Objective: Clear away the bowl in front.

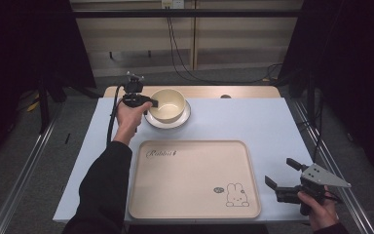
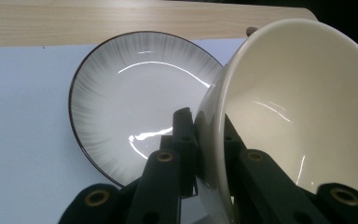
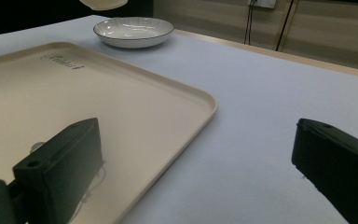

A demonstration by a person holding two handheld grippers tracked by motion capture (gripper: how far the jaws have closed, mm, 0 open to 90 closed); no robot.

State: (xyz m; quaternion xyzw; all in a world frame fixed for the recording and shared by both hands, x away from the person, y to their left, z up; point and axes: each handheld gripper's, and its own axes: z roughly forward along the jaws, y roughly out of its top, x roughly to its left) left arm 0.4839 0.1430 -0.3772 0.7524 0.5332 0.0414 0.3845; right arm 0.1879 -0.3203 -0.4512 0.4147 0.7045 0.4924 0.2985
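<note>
L gripper [image 1: 152, 103] pinches cream bowl's [image 1: 168, 104] rim, lifting it clear above plate [image 1: 186, 117] at table's far edge; R gripper [image 1: 283, 174] idles wide open beside tray [image 1: 185, 180], prob. the bowl's next stop.

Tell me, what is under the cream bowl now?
The striped plate lies under the bowl, which the left claw holds lifted by its rim. The plate looks empty; the bowl covers its right edge.

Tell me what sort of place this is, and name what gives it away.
Probably a lab recording station, not a home. A pale blue table stands between dark curtains, metal floor rails run beside it, and black cables hang from a wall outlet. The left claw grips a cream ceramic bowl.
</note>
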